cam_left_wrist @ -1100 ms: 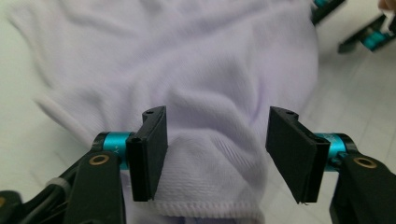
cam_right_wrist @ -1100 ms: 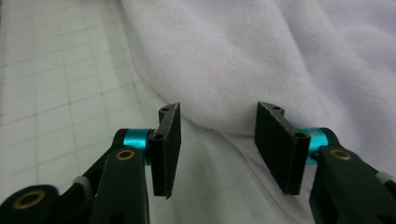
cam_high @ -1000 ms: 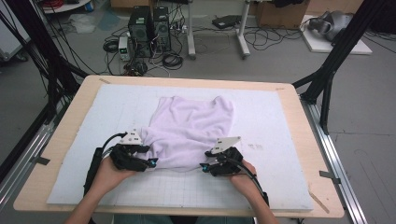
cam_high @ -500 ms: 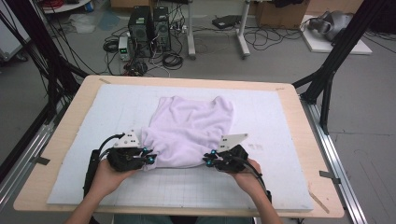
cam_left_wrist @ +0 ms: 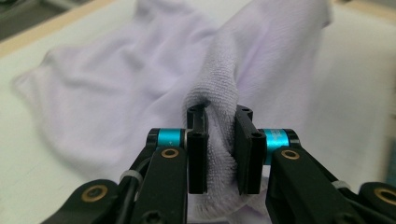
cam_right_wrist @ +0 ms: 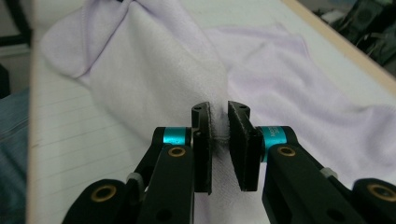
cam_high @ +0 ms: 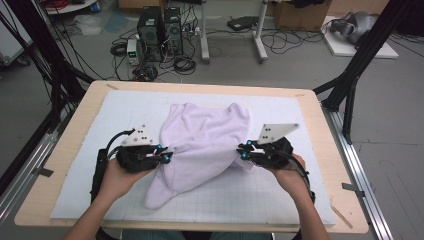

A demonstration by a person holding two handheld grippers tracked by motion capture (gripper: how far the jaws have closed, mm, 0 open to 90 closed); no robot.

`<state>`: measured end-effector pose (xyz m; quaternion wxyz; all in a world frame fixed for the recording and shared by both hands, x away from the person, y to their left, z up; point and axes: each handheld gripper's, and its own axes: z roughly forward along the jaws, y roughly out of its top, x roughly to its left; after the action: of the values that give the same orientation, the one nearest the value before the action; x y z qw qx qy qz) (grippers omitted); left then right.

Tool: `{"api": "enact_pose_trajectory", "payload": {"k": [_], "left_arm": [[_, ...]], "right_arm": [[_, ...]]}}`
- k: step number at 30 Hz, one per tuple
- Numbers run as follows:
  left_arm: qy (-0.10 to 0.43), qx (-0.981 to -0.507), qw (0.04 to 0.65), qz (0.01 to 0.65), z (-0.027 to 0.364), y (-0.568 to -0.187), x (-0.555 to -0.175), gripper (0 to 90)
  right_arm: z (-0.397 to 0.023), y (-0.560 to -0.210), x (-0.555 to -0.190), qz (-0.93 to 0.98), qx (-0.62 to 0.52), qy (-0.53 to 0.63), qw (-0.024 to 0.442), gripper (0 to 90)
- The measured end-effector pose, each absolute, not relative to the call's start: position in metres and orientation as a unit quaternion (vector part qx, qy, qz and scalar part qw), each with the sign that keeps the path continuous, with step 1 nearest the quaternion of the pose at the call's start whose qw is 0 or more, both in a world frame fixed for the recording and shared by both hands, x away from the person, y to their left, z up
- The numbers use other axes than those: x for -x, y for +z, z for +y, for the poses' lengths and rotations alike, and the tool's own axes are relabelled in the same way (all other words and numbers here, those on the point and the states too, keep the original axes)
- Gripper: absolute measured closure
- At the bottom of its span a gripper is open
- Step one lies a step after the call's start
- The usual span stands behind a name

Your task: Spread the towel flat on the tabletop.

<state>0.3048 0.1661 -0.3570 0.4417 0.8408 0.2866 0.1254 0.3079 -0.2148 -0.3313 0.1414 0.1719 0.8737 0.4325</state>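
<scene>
We see the lavender towel [cam_high: 207, 142] at the centre of the frame on the desk's white mat [cam_high: 280, 195], its near edge lifted. The left gripper [cam_high: 162, 156] has just closed its jaws and pinches a bunched fold; the right gripper [cam_high: 243, 151] likewise pinches the towel's edge.

Pale lilac towel [cam_high: 210, 137], near edge raised

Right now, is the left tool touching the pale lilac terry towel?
Touching. In the left gripper view, the left tool has both black jaws pressed onto a bunched fold of the pale lilac terry towel, with no gap either side.
</scene>
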Motion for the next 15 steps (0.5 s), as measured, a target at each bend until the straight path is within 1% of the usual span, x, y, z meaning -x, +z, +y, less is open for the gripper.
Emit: {"api": "enact_pose_trajectory", "payload": {"k": [2,5,7,9,11,12,15], "left_arm": [[0.135,-0.845,0.42,0.301,0.166,-0.37,-0.319,76.7],[0.136,-0.855,0.382,0.324,0.166,-0.391,-0.344,76.9],[0.123,-0.853,0.375,0.341,0.167,-0.402,-0.355,76.9],[0.122,-0.852,0.364,0.356,0.168,-0.413,-0.364,76.8],[0.117,-0.852,0.362,0.359,0.168,-0.418,-0.367,75.4],[0.12,-0.852,0.362,0.359,0.168,-0.417,-0.367,73.5],[0.143,-0.843,0.375,0.359,0.172,-0.406,-0.359,61.8]], "right_arm": [[-0.212,-0.345,-0.323,0.872,-0.193,0.433,0.124,80.0],[-0.201,-0.378,-0.354,0.874,-0.233,0.415,0.104,79.8],[-0.195,-0.39,-0.366,0.878,-0.244,0.399,0.101,79.4],[-0.191,-0.402,-0.378,0.877,-0.257,0.396,0.091,79.0],[-0.189,-0.408,-0.385,0.877,-0.265,0.391,0.086,77.8],[-0.189,-0.408,-0.386,0.877,-0.266,0.39,0.088,75.7],[-0.192,-0.402,-0.38,0.873,-0.267,0.397,0.099,69.4]]}}
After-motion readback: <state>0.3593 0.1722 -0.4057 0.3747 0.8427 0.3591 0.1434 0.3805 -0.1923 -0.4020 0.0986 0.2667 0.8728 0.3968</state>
